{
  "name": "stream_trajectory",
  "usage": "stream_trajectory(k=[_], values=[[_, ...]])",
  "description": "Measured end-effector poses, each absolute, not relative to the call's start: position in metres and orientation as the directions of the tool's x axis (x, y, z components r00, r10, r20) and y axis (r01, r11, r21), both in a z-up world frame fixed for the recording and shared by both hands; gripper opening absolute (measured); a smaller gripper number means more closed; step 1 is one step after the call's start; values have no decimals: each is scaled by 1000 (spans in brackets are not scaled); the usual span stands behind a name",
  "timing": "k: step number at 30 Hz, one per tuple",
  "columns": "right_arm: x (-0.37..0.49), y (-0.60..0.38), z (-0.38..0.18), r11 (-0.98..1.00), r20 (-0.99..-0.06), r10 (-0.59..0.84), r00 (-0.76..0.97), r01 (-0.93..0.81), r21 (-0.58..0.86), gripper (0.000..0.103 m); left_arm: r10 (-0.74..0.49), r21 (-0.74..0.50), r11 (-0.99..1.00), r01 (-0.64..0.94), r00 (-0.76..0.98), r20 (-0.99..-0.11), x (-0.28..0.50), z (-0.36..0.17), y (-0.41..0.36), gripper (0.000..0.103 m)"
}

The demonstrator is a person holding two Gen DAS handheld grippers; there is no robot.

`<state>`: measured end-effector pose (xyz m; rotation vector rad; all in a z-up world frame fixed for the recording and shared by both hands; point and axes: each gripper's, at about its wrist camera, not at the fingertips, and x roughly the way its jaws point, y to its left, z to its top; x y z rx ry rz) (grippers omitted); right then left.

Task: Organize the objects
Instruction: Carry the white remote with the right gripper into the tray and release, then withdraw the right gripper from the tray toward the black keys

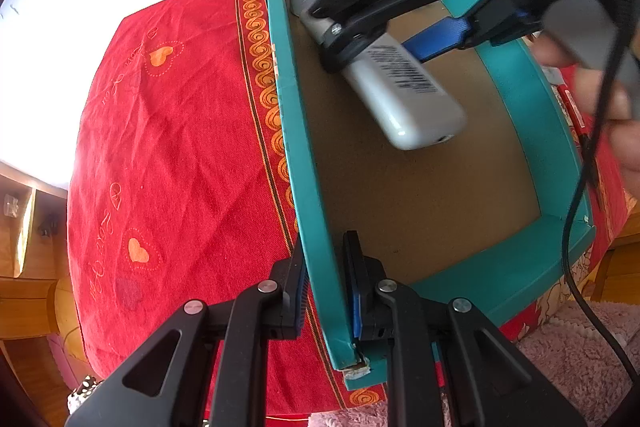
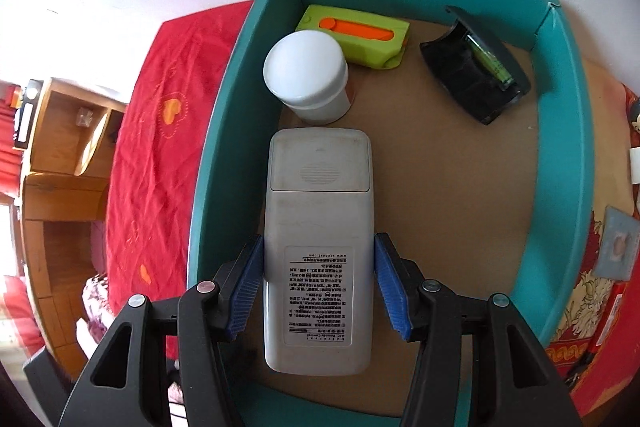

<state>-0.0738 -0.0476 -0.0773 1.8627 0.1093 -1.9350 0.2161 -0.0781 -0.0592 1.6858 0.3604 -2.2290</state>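
A teal cardboard box (image 2: 216, 131) with a brown floor stands on a red cloth. My right gripper (image 2: 320, 287) holds a white remote control (image 2: 320, 227), back side up, inside the box, its pads (image 2: 248, 283) touching the remote's sides. In the left wrist view the remote (image 1: 404, 87) hangs tilted in the right gripper (image 1: 384, 39) above the box floor. My left gripper (image 1: 326, 279) is shut on the box's left wall (image 1: 316, 227), one finger outside, one inside. The box also holds a white jar (image 2: 306, 79), a green and orange box (image 2: 356, 35) and a black battery charger (image 2: 476, 67).
The red cloth (image 1: 172, 155) with hearts covers the table left of the box. A white wall lies behind. Wooden shelves (image 2: 68, 131) stand at the far left. A pink rug (image 1: 580, 359) is below right. A red pen (image 1: 576, 115) and small items (image 2: 618, 247) lie right of the box.
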Motion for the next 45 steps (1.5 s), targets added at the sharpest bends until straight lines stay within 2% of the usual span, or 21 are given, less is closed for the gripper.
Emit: stream_trajectory(k=[7,14,17,21,23,25,28,36,45], values=[[-72,-56,-83,-897,-969,-246,10,377,232,57,-104,-7,-914,405,-250,-963,218,-58,-77,15],[-73,-45,-76,-880,-955,-297,23,382,282,57,-104,-8,-912,410,-250,-963,221,-58,-76,15],[-68,-38,-69,-847,-952,-305,29,449,285,57,-105,-8,-911,412,-250,-963,219,-59,-76,15],[-57,-25,-61,-792,-968,-250,-9,578,199,57,-106,-8,-910,415,-250,-963,219,-59,-76,15],[-50,-16,-60,-757,-975,-222,-12,633,164,52,-106,-8,-909,417,-250,-963,219,-59,-76,15],[-43,-12,-64,-719,-983,-183,-15,684,124,41,-106,-8,-909,418,-249,-963,219,-59,-76,15],[-35,-13,-73,-666,-989,-145,-12,741,89,36,-106,-8,-908,420,-249,-963,221,-59,-76,15],[-30,-34,-82,-577,-982,-162,-95,817,16,35,-107,-9,-907,422,-249,-963,223,-58,-78,15],[-41,-46,-82,-591,-973,-192,-131,807,8,35,-108,-9,-903,430,-248,-963,225,-57,-80,15]])
